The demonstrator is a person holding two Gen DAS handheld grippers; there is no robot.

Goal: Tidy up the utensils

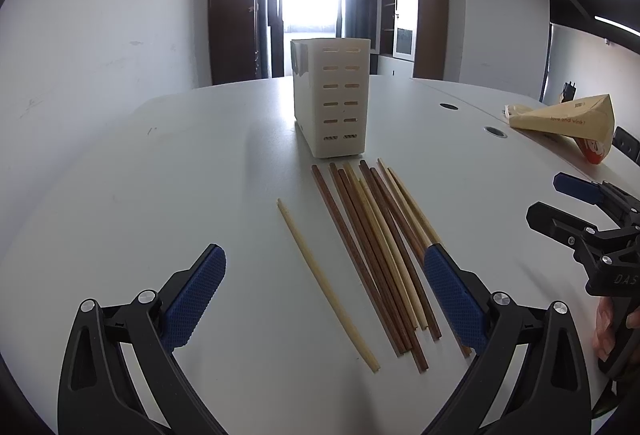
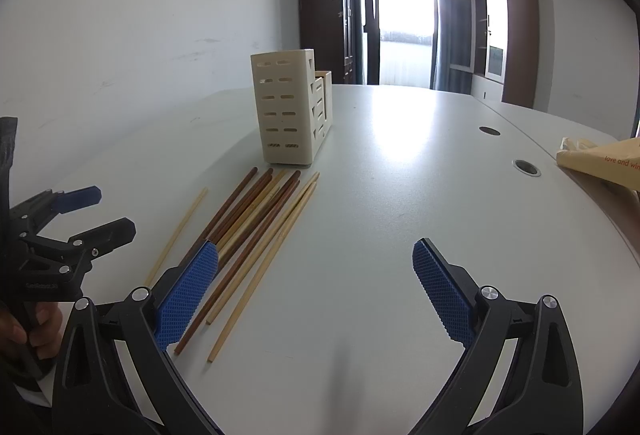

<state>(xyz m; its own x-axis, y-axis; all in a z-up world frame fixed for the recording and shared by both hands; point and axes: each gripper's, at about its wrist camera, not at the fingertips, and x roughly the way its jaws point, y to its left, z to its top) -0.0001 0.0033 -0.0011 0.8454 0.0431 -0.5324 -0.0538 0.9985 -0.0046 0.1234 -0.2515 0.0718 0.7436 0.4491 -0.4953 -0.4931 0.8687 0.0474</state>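
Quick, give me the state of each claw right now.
Left claw: open, holding nothing, above the chopsticks.
Right claw: open, holding nothing, over the table.

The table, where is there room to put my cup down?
The table is bare between the chopstick bunch and the paper bag, ahead of the right claw. Also bare left of the lone pale chopstick. It is crowded just in front of the cream holder.
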